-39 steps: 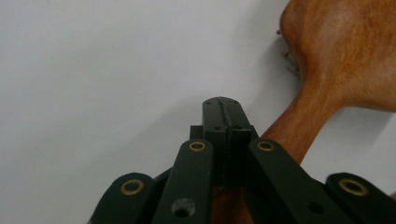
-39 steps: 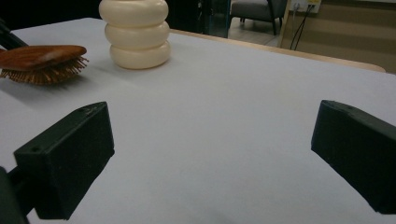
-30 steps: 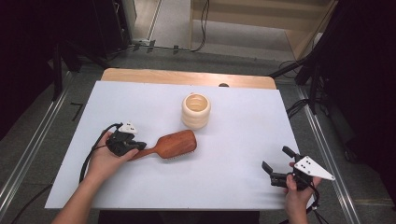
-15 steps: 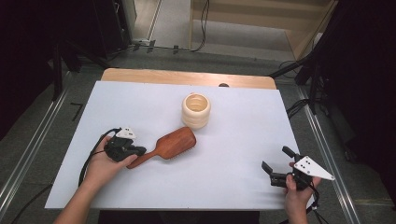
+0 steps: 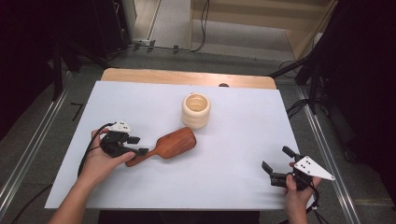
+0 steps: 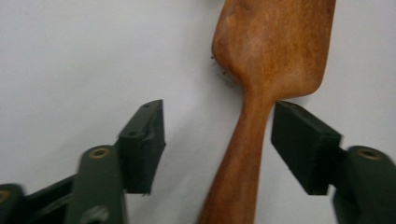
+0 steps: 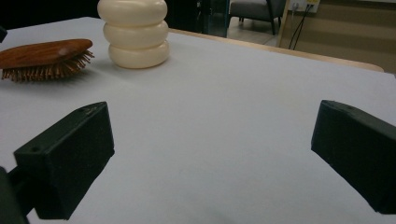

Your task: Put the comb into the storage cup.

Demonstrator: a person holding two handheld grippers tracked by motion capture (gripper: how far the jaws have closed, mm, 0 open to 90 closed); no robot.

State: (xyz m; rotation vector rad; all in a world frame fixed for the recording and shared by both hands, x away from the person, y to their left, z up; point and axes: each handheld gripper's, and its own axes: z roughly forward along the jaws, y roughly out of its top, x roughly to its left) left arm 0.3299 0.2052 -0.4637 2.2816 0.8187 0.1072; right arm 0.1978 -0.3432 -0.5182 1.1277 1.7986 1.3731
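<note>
At the near right edge of the counter (image 5: pixel 233 196), the right tongs (image 5: pixel 275 167) sat in the person's hand with the jaws spread wide and nothing between them — the hand had kept its place over the last second. In the right gripper view the bare counter lay between the two black pads.

Farther in on the left, the left tongs (image 5: pixel 138 145) were what had changed. A second earlier they had been clamped on the handle of the hairbrush (image 5: pixel 168 145); their jaws had just been opening, and in the left gripper view the pads stood apart on either side of the handle, the right one close beside it and the left one well clear. The brush lay on the counter, bristles down, handle toward the left hand and head pointing to the right and far. It sat a little nearer and further left than a second before.

That reads as a release — the brush set down, no longer gripped.

Just beyond the brush head stood the cream ribbed cup (image 5: pixel 196 110), upright and untouched, near the middle of the counter.
</note>
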